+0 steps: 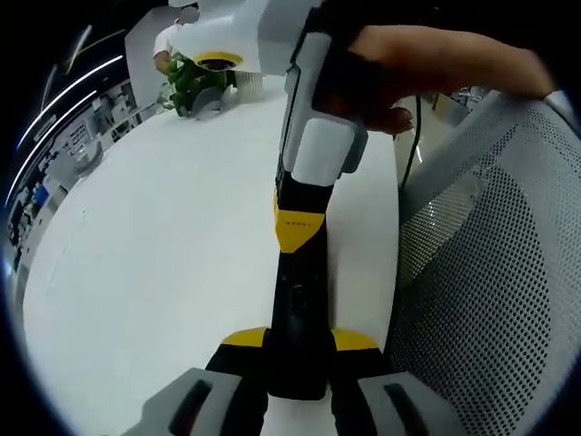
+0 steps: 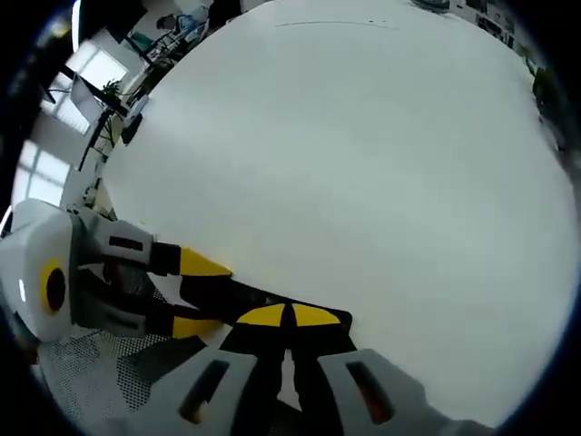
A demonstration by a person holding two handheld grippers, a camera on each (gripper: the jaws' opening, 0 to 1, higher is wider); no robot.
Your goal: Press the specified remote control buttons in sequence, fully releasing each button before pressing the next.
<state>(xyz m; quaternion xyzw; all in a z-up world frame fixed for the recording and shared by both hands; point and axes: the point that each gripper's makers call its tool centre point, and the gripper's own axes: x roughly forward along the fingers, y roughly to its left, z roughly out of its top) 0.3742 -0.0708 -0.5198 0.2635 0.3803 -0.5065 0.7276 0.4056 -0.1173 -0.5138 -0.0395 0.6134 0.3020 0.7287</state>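
Clamping a black remote (image 1: 297,318), the left tool (image 1: 300,359) faces a plant (image 1: 192,84).

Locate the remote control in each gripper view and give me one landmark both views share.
Left gripper view: the remote control runs up the bottom centre, clamped between the jaws of the left gripper.
Right gripper view: it is the dark bar at lower left, just beyond the closed tips of the right gripper.
Shared landmark: the mesh chair, at the right edge and the bottom left.
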